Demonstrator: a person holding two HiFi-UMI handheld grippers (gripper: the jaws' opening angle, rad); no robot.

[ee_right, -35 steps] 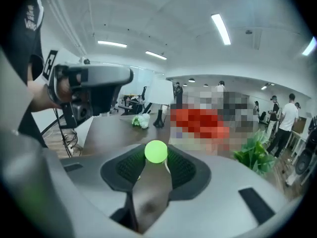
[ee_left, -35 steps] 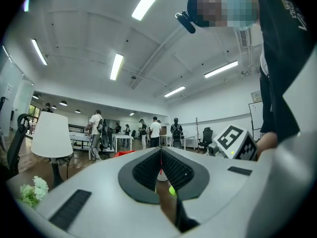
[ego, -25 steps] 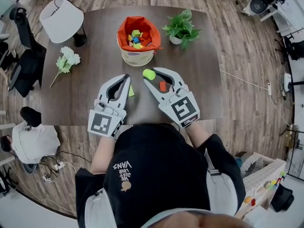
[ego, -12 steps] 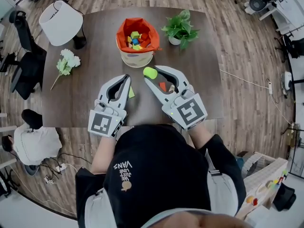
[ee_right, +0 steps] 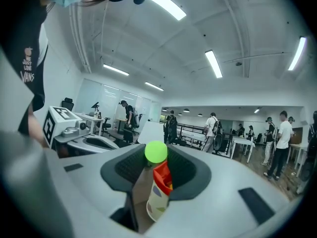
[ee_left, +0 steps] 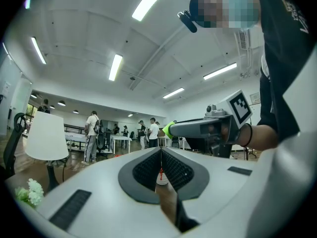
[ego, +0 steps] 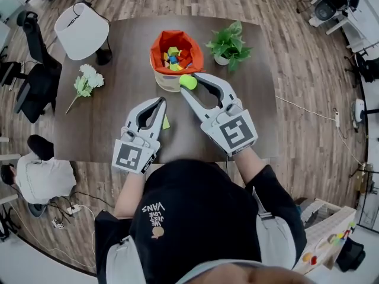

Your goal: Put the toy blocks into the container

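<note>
Head view: the container [ego: 167, 80], a cream tub with an orange lining, stands on the dark table [ego: 118, 52] with a heap of coloured blocks [ego: 175, 57] inside it. The right gripper [ego: 190, 83] reaches toward the container's near right side, and its jaws pinch a green ball [ego: 188, 82] that sits right at the container's near rim; whether the ball touches the rim cannot be told. The left gripper [ego: 161, 102] lies on the person's side of the container, a little to its left, with its jaws pressed together and nothing in them. A yellow-green block [ego: 165, 122] lies on the table just beside that gripper's tip, on the near side of the container. A potted plant [ego: 228, 42] stands just right of the container. A white lamp [ego: 80, 29] and a white flower [ego: 87, 78] are well off to its left.

Left gripper view: the two jaws meet at their tips, empty. A sliver of the container shows through the gap behind the tips. The right gripper crosses above it, the green ball at its end.

Right gripper view: the green ball is clamped between the jaw tips. The container, orange lining over cream wall, shows just below the ball through the gap in the jaws.
</note>
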